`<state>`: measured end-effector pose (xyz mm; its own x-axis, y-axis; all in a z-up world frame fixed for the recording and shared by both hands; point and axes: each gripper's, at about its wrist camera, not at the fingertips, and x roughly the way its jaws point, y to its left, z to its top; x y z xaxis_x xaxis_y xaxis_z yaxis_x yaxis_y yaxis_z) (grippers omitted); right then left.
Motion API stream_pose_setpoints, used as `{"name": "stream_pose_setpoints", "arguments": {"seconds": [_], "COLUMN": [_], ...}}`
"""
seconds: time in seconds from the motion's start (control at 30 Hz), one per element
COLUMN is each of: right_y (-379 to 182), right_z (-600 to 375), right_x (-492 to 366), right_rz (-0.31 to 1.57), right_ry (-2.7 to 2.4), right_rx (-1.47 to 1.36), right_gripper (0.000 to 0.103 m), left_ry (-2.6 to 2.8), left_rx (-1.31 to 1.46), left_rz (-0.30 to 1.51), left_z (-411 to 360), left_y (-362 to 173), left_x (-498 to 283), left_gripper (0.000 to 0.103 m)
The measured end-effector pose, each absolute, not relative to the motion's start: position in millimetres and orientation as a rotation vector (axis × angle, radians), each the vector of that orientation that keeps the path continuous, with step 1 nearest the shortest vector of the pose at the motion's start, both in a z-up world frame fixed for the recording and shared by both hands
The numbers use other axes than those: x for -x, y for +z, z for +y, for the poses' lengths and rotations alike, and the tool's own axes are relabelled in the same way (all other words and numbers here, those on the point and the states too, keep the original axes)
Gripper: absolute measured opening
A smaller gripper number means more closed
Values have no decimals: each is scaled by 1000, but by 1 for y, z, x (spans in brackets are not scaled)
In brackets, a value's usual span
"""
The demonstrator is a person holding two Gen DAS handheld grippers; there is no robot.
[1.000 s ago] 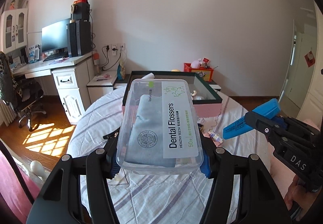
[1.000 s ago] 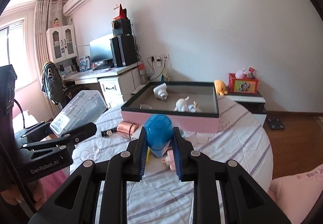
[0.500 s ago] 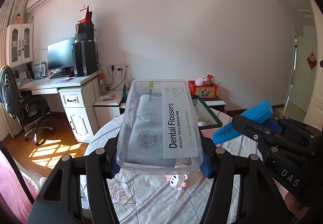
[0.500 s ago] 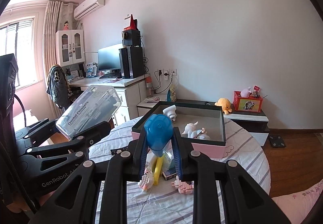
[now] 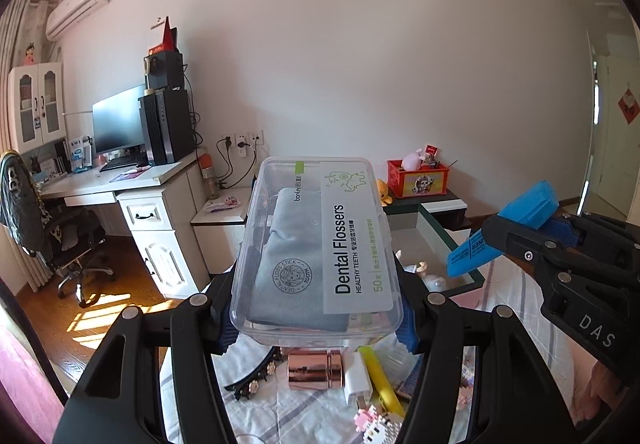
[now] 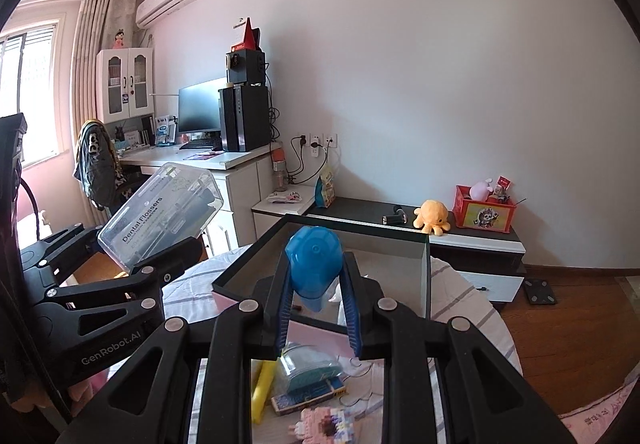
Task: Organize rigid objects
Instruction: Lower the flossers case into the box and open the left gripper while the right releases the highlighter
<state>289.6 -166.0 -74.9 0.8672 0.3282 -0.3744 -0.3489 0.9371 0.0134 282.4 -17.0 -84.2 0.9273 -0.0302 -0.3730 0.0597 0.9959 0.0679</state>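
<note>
Carrying clear plastic dental-flosser box [image 5: 316, 244] clamped in left gripper [image 5: 316, 318] and blue highlighter marker [image 6: 314, 268] pinched in right gripper [image 6: 316, 300], both above striped round counter [image 6: 460, 284]; best lowered level into dark-rimmed pink tray [image 6: 427, 276], clearing its wall before releasing.

Clear glossy plastic floss box [image 5: 316, 248] with a matt paper label; shiny copper-coloured metal tube [image 5: 316, 369]; smooth blue plastic highlighter [image 5: 504, 230]; striped cloth tablecloth [image 5: 280, 416]; polished wood floor [image 5: 104, 308].
</note>
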Motion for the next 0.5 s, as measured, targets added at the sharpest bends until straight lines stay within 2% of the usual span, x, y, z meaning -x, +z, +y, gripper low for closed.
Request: {"name": "stream_pose_setpoints", "arguments": {"seconds": [0.3,0.5], "right_y": [-112,-152], "right_z": [-161,-145], "right_x": [-391,-432], "right_rz": [543,673], "right_ry": [376,439], "right_rx": [48,38], "right_gripper": [23,23], "left_ry": [-38,-26], "left_rx": [-123,-154], "left_rz": [577,690], "left_z": [-14,-16], "left_y": [-125,-157], "left_x": [-401,-445], "left_gripper": [61,61]}}
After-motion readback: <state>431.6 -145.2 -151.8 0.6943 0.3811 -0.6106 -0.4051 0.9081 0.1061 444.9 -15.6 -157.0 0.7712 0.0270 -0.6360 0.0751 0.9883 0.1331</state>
